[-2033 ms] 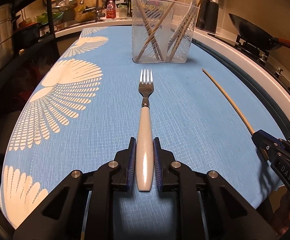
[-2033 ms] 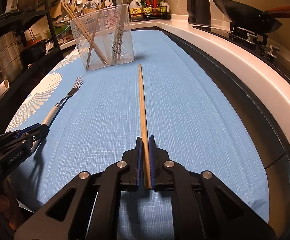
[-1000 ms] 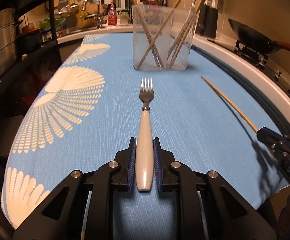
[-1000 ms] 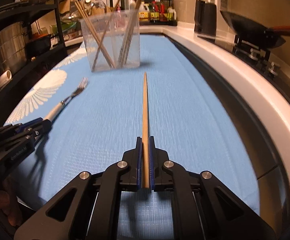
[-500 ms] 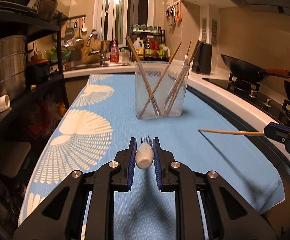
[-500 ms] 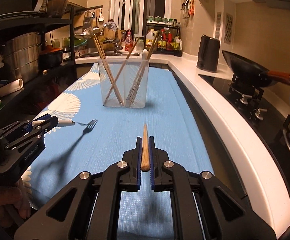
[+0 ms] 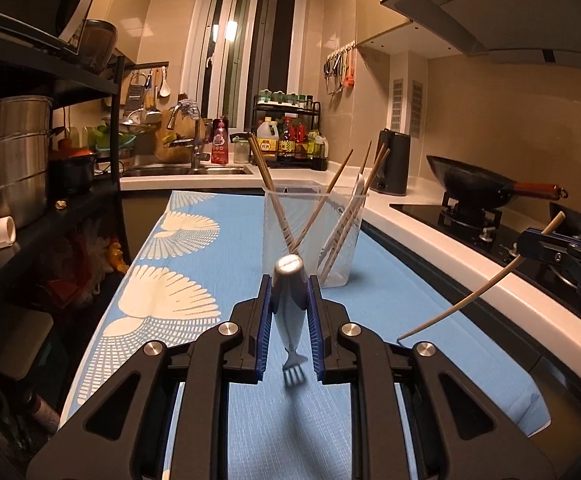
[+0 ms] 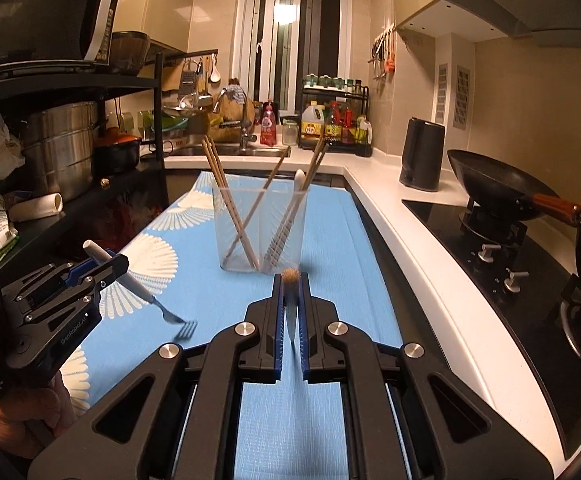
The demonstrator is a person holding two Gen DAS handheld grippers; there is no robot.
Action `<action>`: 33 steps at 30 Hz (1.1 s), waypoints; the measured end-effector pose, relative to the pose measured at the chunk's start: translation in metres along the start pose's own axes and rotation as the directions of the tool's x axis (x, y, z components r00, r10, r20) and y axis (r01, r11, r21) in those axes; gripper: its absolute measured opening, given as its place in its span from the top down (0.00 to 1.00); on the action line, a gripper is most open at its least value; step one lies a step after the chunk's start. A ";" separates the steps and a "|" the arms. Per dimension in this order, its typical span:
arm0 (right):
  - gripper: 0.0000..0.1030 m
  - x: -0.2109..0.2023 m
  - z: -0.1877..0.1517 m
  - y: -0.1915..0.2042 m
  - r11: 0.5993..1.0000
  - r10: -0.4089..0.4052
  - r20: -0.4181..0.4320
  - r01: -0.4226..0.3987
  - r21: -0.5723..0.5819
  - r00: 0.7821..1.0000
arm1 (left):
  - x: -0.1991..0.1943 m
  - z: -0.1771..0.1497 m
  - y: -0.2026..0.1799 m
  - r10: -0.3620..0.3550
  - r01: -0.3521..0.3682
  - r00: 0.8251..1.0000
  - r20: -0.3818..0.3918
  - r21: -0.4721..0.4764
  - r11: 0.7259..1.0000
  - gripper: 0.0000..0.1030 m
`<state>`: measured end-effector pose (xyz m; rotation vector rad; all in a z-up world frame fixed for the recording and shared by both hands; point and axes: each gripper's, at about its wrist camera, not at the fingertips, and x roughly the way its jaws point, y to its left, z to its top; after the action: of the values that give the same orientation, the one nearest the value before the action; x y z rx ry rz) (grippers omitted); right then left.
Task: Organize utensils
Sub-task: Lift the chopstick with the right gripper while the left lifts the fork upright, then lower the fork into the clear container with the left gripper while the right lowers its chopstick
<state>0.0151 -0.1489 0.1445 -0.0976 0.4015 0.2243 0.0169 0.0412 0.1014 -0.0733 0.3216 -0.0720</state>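
Currently left tool (image 7: 289,312) clamps fork (image 7: 290,300), right tool (image 8: 290,312) clamps chopstick (image 8: 290,280), both above desk's (image 8: 330,240) near edge; clear cup (image 8: 260,232) stands mid-desk, open cloth between.

The cloth (image 7: 370,304) over the bench is sky blue with a fine pale grid and white fan-shaped feather motifs, which lie left of the clear holder (image 8: 260,228) of tan chopsticks. The fork (image 7: 290,312) has a white handle and grey steel tines, and the chopstick (image 7: 470,300) is pale tan. Each hand-held gripper is black with blue pads (image 7: 264,328) and silver screws; the wok (image 8: 498,184) right of the holder is black with a reddish-brown handle.
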 end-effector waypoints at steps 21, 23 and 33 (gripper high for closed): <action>0.94 0.024 0.094 -0.015 0.989 0.147 -0.054 -0.147 0.001 0.988 | 0.028 0.087 0.030 -0.131 0.111 0.975 -0.177 -0.115 0.987 0.84; 0.94 0.025 0.110 -0.018 0.987 0.158 -0.051 -0.158 -0.001 0.986 | 0.032 0.105 0.032 -0.146 0.126 0.974 -0.173 -0.120 0.985 0.84; 0.94 0.040 0.196 -0.019 0.988 0.151 0.006 -0.151 -0.029 0.988 | 0.062 0.193 0.037 -0.205 0.196 0.976 -0.075 -0.113 0.974 0.84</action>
<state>0.1288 -0.1324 0.3094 -0.0939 0.3984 0.3800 0.1394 0.0842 0.2612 -0.2071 0.4038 -0.2596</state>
